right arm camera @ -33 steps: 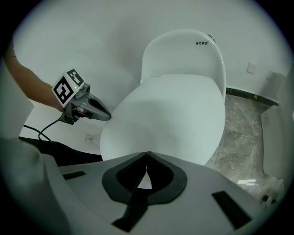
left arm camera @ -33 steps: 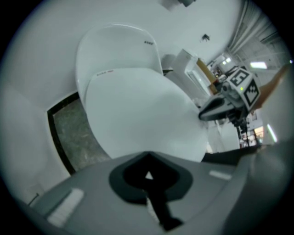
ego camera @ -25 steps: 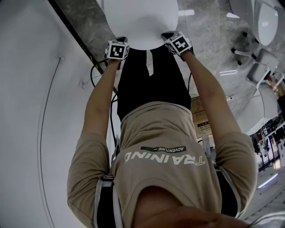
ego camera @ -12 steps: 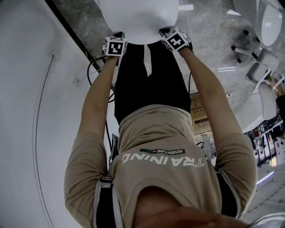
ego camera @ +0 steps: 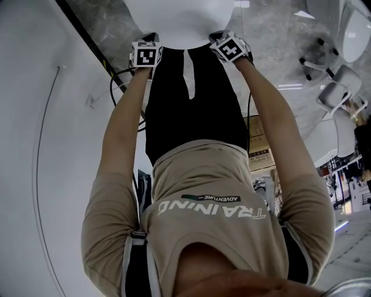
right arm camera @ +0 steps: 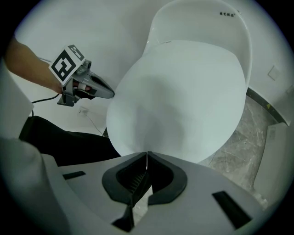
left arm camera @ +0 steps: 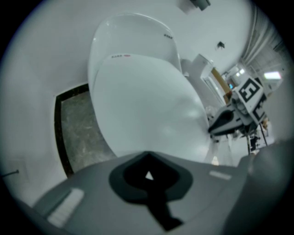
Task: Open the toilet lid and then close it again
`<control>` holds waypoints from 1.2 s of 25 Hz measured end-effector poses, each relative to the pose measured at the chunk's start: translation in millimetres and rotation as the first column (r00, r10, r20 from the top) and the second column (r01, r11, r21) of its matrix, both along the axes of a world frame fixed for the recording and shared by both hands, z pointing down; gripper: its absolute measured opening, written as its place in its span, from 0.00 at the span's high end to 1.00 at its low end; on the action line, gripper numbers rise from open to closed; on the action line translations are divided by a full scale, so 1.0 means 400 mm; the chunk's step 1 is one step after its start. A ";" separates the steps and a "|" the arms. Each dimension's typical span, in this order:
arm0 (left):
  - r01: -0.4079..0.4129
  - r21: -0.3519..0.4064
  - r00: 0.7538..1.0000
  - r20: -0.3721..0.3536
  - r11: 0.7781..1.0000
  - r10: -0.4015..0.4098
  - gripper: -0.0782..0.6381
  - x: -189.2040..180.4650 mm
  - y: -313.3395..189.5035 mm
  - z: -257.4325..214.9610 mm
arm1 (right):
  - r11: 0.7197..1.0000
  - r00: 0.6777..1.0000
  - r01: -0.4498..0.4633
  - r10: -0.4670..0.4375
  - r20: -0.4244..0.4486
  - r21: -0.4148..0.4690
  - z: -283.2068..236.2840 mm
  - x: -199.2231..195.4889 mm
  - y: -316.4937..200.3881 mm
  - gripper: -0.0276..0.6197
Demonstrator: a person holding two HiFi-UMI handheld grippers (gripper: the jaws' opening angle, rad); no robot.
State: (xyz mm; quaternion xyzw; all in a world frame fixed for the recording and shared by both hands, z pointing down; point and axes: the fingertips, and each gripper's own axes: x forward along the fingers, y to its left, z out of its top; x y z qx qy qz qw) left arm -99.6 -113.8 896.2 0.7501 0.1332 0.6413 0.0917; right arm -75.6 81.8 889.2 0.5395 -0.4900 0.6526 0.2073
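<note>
The white toilet lid (ego camera: 179,14) fills the top of the head view, with its front rim toward me. My left gripper (ego camera: 149,38) and right gripper (ego camera: 218,35) meet that rim a lid's width apart, both shut, and nothing shows between their jaws. In the left gripper view the lid (left arm camera: 147,101) spreads just beyond the closed jaws of the left gripper (left arm camera: 148,156), and the right gripper (left arm camera: 217,127) touches the rim. The right gripper view has the lid (right arm camera: 183,96) ahead of the right gripper (right arm camera: 147,153), with the left gripper (right arm camera: 109,94) at the rim. The toilet's body (right arm camera: 202,18) rises behind.
Grey marble floor (ego camera: 110,23) with a black border strip (ego camera: 87,35) lies beside the toilet, next to a white wall (ego camera: 35,145). A cable (ego camera: 116,87) hangs by my left arm. White chairs (ego camera: 336,87) and cardboard boxes (ego camera: 258,151) stand at the right.
Both grippers have sunk together with the lid's front rim, sliding toward the top of the head view. Their jaws have stayed shut.
</note>
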 end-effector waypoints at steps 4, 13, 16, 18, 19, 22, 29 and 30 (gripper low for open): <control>0.038 -0.017 0.999 0.031 0.999 -0.037 0.88 0.008 -0.008 0.011 | 0.999 1.000 0.001 0.000 0.007 -0.032 0.029 0.004 0.012 0.93; -0.059 0.032 0.998 0.020 0.998 0.058 0.88 0.002 -0.007 0.011 | 0.992 0.997 -0.070 0.073 0.025 -0.109 0.048 -0.001 0.005 0.93; -0.077 0.022 0.997 0.019 0.997 0.076 0.88 0.006 0.001 0.020 | 0.987 0.996 -0.078 0.083 0.033 -0.144 0.053 -0.011 0.023 0.93; -0.065 0.025 0.998 0.009 0.998 0.065 0.88 0.006 0.000 0.016 | 0.987 0.990 -0.135 0.137 0.017 -0.088 0.051 -0.001 0.014 0.93; -0.055 0.031 0.998 -0.006 0.998 0.055 0.88 0.004 -0.001 0.013 | 0.985 0.986 -0.165 0.165 0.000 -0.049 0.048 0.010 0.008 0.93; -0.043 0.058 0.996 -0.080 0.997 0.047 0.88 0.009 -0.002 0.009 | 0.977 0.977 -0.211 0.211 -0.021 0.013 0.045 0.032 0.004 0.93; -0.032 0.044 0.997 -0.067 0.998 0.035 0.88 0.006 -0.001 0.010 | 0.986 0.987 -0.162 0.161 0.018 0.034 0.047 0.021 0.006 0.93; -0.038 0.037 0.998 -0.055 0.999 0.040 0.88 0.010 0.001 0.009 | 0.988 0.989 -0.150 0.150 0.014 0.037 0.043 0.019 0.007 0.93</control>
